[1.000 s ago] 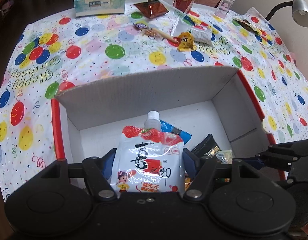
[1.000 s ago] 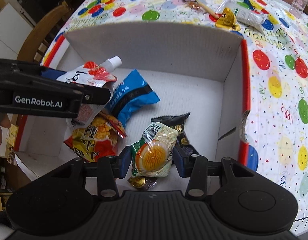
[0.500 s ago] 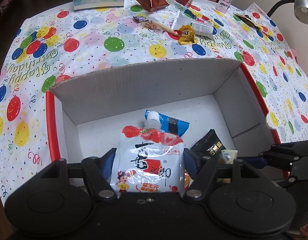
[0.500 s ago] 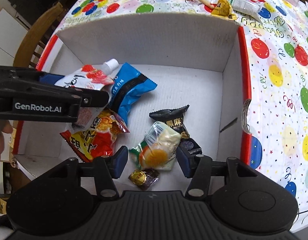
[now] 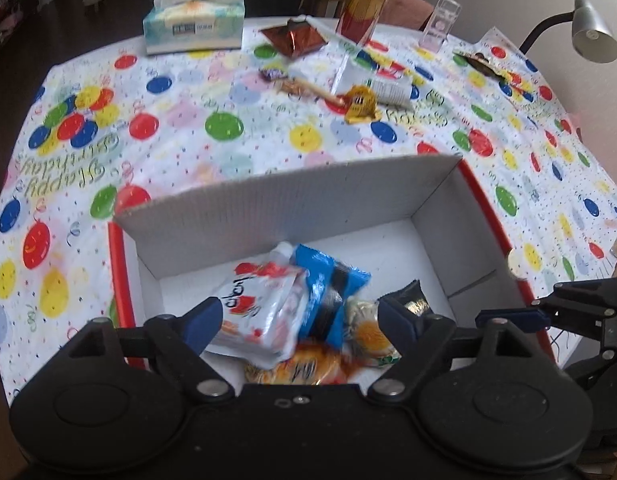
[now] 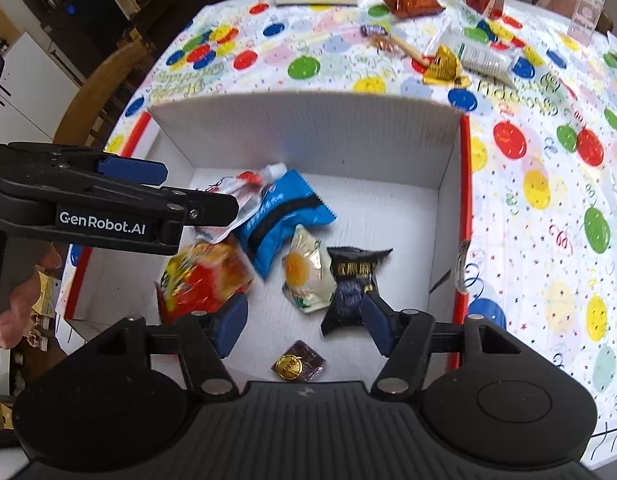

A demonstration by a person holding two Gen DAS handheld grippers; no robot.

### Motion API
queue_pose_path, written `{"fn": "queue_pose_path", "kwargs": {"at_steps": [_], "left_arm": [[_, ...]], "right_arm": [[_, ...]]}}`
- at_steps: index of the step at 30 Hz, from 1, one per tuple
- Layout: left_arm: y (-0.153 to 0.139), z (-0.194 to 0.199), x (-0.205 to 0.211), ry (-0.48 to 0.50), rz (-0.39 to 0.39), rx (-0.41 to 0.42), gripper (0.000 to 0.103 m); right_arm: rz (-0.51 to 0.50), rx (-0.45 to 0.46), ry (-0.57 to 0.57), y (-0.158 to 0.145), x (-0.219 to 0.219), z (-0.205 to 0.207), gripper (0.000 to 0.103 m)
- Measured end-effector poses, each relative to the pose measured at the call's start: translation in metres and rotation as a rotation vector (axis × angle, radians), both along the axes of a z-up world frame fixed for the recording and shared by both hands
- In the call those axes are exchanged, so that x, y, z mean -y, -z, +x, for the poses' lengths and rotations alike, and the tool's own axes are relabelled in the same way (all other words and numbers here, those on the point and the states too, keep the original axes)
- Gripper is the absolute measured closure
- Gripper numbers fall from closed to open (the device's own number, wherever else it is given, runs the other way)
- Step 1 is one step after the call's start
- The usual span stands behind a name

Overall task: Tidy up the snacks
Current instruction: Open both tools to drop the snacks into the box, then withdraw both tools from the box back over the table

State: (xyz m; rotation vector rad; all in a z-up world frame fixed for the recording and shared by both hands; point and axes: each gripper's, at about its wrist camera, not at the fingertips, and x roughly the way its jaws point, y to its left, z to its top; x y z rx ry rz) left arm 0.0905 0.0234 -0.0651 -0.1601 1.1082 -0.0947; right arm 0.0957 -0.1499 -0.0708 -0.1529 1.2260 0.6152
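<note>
Left wrist view: your left tool (image 5: 298, 318) is spread apart, white spouted pouch (image 5: 264, 312) loose in the white box (image 5: 292, 196), leaning on the blue packet (image 5: 328, 292). Your right tool (image 6: 302, 324) also gapes, empty, above the egg-print packet (image 6: 306, 276).

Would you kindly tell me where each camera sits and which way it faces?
Left wrist: on the left gripper, facing forward and down into the white box; right gripper at right edge.
Right wrist: on the right gripper, looking down into the box; left gripper and a hand at left.
Shared: box, blue packet, spouted pouch, tissue box.
</note>
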Motion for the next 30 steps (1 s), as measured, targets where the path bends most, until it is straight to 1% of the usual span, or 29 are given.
{"fn": "queue_pose_path", "kwargs": {"at_steps": [6,7,9,16,18,19,20,23,26,28,30], "left_arm": [[-0.014,-0.004,0.001,0.008,0.017,0.041,0.014],[-0.016,-0.005,0.002,0.01,0.021,0.048,0.014],[-0.022,-0.006,0.003,0.014,0.026,0.064,0.012],[-0.043,-0.005,0.012,0.041,0.057,0.116,0.011],[-0.049,-0.004,0.015,0.047,0.058,0.131,0.01],[-0.052,-0.003,0.016,0.049,0.057,0.139,0.008],[-0.055,-0.002,0.018,0.048,0.058,0.149,0.004],[-0.065,0.003,0.023,0.048,0.066,0.184,0.001],[-0.072,0.012,0.027,0.04,0.061,0.203,0.0],[-0.075,0.018,0.031,0.024,0.071,0.221,0.0],[-0.078,0.025,0.034,0.004,0.081,0.239,0.0]], "right_arm": [[0.032,0.055,0.004,-0.023,0.007,-0.002,0.039],[0.037,0.065,0.008,-0.027,0.008,-0.001,0.038],[0.049,0.087,0.018,-0.034,0.012,0.0,0.03],[0.069,0.159,0.03,-0.06,0.027,0.007,0.03],[0.08,0.178,0.03,-0.068,0.031,0.011,0.027],[0.085,0.189,0.032,-0.071,0.034,0.013,0.025],[0.089,0.202,0.034,-0.075,0.036,0.015,0.023],[0.089,0.235,0.036,-0.085,0.043,0.024,0.023],[0.081,0.265,0.03,-0.091,0.05,0.035,0.023],[0.078,0.285,0.019,-0.094,0.055,0.045,0.022],[0.072,0.281,0.011,-0.094,0.06,0.059,0.021]]}}
